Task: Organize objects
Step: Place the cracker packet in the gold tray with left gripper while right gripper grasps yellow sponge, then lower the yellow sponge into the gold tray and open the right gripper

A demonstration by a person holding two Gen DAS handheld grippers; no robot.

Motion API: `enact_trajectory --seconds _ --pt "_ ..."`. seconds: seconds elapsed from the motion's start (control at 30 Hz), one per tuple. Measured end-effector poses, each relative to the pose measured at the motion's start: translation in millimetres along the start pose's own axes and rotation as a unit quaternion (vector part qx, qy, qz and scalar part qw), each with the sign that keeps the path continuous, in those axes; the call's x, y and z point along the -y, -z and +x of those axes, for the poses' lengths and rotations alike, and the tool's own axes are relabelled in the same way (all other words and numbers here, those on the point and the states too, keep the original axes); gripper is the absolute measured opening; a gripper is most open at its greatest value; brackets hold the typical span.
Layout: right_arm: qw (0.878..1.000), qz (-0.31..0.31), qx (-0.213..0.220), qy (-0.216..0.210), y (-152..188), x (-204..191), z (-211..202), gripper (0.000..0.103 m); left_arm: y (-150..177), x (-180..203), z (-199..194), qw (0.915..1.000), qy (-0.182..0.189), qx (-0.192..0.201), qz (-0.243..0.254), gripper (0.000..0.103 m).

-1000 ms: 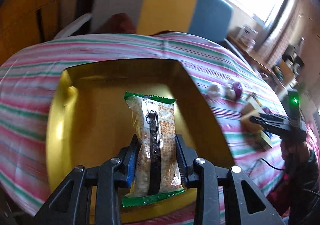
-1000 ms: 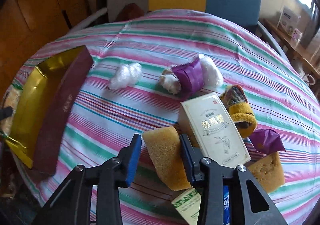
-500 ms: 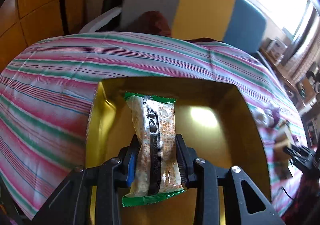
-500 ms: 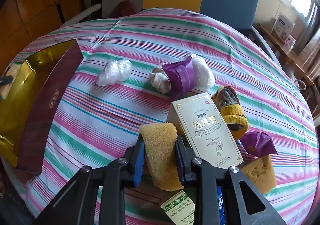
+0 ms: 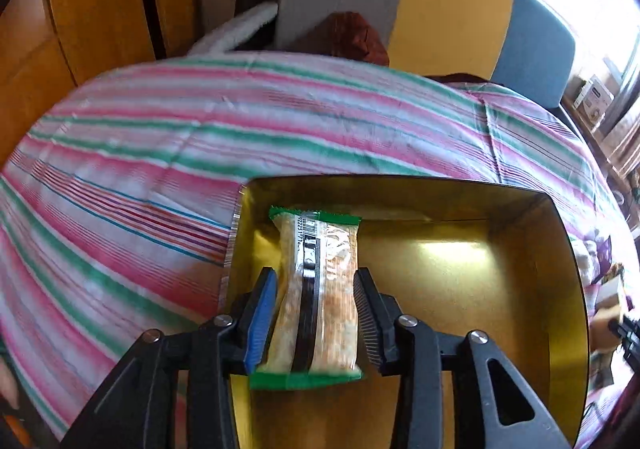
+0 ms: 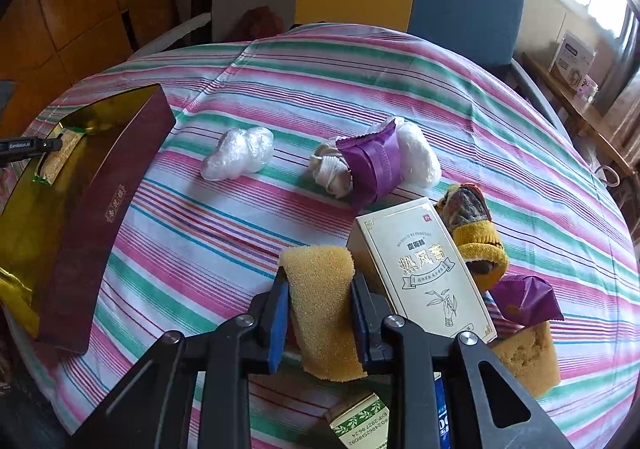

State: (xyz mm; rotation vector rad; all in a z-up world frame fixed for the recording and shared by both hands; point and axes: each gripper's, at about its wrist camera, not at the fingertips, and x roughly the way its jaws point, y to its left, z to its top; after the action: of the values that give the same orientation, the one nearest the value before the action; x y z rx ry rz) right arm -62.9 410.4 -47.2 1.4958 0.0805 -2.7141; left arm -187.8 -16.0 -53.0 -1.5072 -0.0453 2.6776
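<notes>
The left gripper (image 5: 315, 303) is seen over the gold-lined box (image 5: 560, 269), with the green-edged snack packet (image 5: 316, 289) lying lengthwise between its fingers. The jaws have just been opening: a narrow gap is visible on both sides of the packet, so the pads are no longer pressed on it. The packet is placed along the box's left wall, its far end toward the far wall.

The right gripper (image 6: 319, 295) is closed on a yellow sponge (image 6: 320, 289), which is squeezed between the pads and stands out beyond the fingertips. Just right of it a cream carton with gold lettering (image 6: 424, 269) is found, resting on other items.

Only the right wrist view shows the rest of the clutter on the striped tablecloth (image 6: 360, 89): a clear plastic wad (image 6: 238, 159), a purple wrapper (image 6: 374, 165) lying among white bundles, a knitted yellow sock (image 6: 474, 233), a second purple packet (image 6: 526, 299) and another sponge (image 6: 528, 353). The box's maroon outer wall is shown there too, at the far left. Only the left wrist view shows the box's shiny floor, which is otherwise bare.
</notes>
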Motion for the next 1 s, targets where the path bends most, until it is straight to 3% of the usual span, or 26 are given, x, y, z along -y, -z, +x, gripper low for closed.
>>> enact_trajectory --seconds 0.23,0.37,0.53,0.77,1.0 --pt "0.999 0.029 0.011 -0.01 -2 6 -5 0.027 33 -15 -56 0.9989 0.007 0.046 -0.002 0.041" --pt "0.999 0.046 0.014 -0.014 -3 5 -10 0.027 65 -19 -74 0.9986 0.021 0.046 -0.013 0.041" --pt "0.997 0.066 0.029 -0.037 -12 -15 -29 0.027 94 -14 -90 0.9983 0.001 0.058 -0.002 0.041" --pt "0.991 0.015 0.057 -0.12 -39 -107 -60 0.028 108 -16 -103 0.9972 -0.017 0.073 -0.002 0.041" --pt "0.978 -0.036 0.027 -0.205 -55 -215 -48 0.028 117 -26 -112 0.9963 -0.021 0.083 -0.01 0.041"
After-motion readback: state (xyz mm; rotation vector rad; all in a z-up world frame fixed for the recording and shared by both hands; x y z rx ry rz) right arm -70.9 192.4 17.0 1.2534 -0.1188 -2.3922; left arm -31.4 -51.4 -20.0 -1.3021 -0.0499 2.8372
